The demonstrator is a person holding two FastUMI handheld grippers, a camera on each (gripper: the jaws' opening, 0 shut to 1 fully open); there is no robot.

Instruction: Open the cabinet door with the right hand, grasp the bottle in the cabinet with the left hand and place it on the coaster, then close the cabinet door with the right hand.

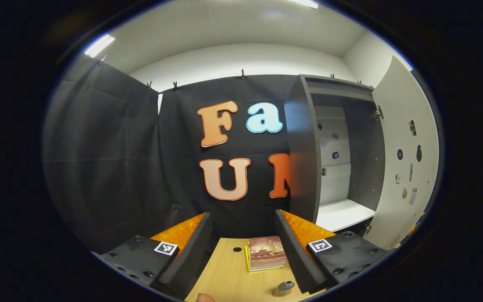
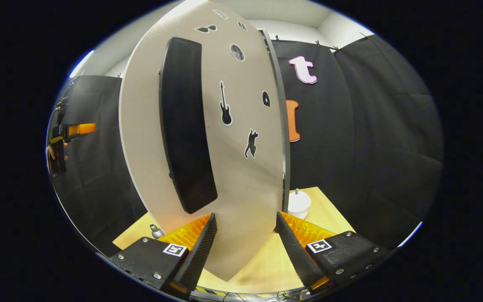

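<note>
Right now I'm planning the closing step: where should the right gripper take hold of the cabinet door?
Probably the long dark handle on the cabinet door's outer face, near its lower end. It is a raised upright bar, so the open right gripper, facing that face, could straddle it from the front.

Even, bright indoor light; strong fisheye bending in both views.

Ceiling strip lights (image 1: 99, 45) glow white at the top of the left gripper view. The open cabinet (image 1: 338, 155) is shaded inside, its shelf lit. The cabinet door (image 2: 208, 138) bows heavily and casts soft shadow on the table (image 2: 266, 268). Edges are slightly soft.
</note>
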